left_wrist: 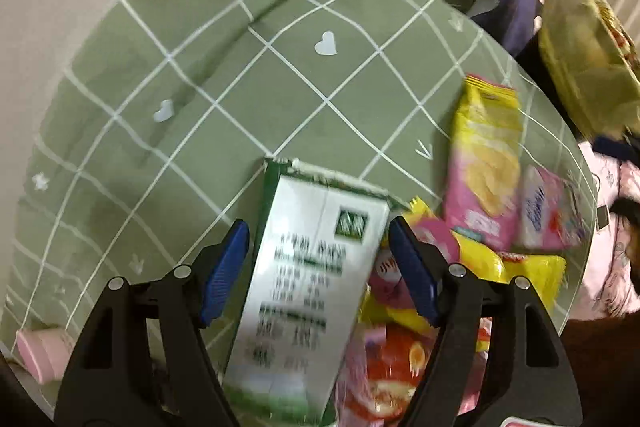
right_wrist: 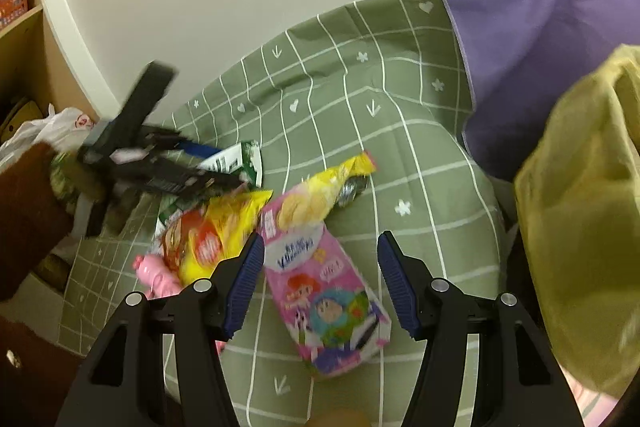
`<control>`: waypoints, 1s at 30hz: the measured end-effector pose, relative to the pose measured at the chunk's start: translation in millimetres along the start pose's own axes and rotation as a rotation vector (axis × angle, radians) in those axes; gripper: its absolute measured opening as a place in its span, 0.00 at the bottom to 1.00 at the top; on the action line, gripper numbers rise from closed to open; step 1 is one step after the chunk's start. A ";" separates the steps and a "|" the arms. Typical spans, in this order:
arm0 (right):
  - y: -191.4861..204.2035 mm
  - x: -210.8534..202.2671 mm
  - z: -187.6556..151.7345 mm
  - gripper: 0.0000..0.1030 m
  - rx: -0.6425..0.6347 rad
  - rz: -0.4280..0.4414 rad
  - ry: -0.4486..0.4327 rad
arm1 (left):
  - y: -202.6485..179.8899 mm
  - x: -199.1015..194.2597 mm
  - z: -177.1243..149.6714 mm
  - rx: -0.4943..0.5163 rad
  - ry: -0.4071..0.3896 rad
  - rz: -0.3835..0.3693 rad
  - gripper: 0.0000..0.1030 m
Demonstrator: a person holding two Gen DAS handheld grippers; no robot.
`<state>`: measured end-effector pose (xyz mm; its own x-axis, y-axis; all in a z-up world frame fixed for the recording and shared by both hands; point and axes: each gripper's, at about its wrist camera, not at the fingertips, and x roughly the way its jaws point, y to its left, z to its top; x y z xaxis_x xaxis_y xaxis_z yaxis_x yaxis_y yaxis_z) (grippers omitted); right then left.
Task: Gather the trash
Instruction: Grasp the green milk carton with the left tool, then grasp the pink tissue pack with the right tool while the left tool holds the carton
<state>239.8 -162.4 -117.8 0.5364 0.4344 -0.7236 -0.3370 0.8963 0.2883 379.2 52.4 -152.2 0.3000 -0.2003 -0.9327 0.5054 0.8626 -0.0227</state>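
Though blurred, green-and-white carton (left_wrist: 308,279)

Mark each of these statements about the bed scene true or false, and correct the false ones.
1. A green-and-white carton sits between the left gripper's pads. True.
2. The right gripper is clamped shut. False: its jaws stand open over the pink carton.
3. The bedsheet is plain blue. False: it is green with a white grid.
4. A yellow-and-pink snack bag lies beyond the pink carton. True.
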 end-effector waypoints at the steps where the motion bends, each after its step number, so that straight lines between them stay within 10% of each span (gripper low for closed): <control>1: 1.3 -2.8 -3.1 0.54 -0.010 -0.009 0.006 | 3.0 2.2 2.9 -0.013 0.006 -0.006 0.66; 8: 8.8 -14.2 -12.1 0.54 -0.078 -0.057 0.027 | 22.1 -41.4 9.5 -0.178 -0.154 -0.034 0.57; 17: 12.8 -11.6 -7.2 0.54 -0.146 -0.042 0.079 | 12.0 -147.6 -46.7 -0.326 -0.508 0.112 0.56; 30: 8.1 -10.5 -30.8 0.54 -0.165 -0.023 0.134 | -7.4 -191.7 -114.2 -0.502 -0.624 0.120 0.56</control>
<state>207.6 -162.5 -127.1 0.4416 0.3883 -0.8089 -0.4536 0.8744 0.1721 225.5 137.5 -14.4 0.8004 -0.1878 -0.5693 0.0620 0.9705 -0.2329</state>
